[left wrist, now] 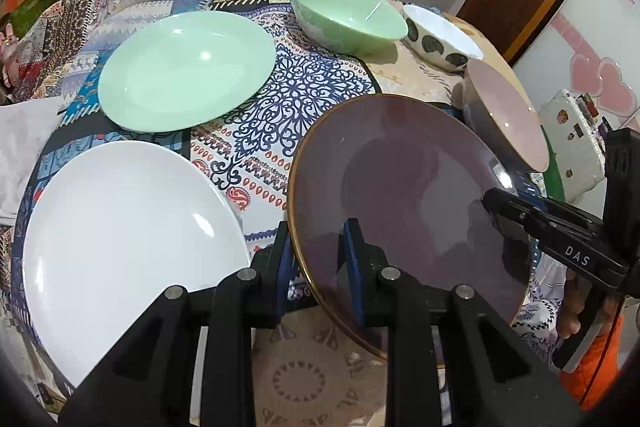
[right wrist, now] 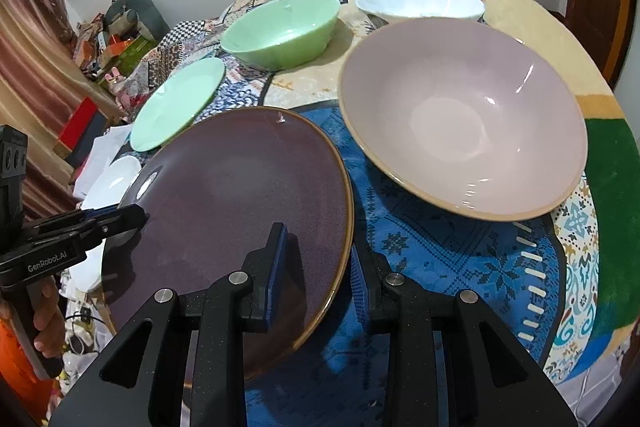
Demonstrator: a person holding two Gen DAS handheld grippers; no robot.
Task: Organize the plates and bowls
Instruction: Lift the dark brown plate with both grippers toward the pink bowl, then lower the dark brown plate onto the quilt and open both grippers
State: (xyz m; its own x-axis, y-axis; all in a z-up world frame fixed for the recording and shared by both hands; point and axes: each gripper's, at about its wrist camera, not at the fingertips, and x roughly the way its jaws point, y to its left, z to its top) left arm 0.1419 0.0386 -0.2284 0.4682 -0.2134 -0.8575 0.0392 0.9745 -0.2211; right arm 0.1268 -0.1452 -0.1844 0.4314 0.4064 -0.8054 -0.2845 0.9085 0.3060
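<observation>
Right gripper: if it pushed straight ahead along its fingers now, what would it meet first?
The right gripper already straddles the near rim of the dark purple plate, so it would slide further onto that plate. Beyond lies the pink bowl, slightly right; depth is unclear.

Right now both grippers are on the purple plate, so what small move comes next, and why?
Probably lift the purple plate a little, level. The left gripper and right gripper each straddle its rim on opposite sides, so an even rise should clear the pink bowl close beside it.
</observation>
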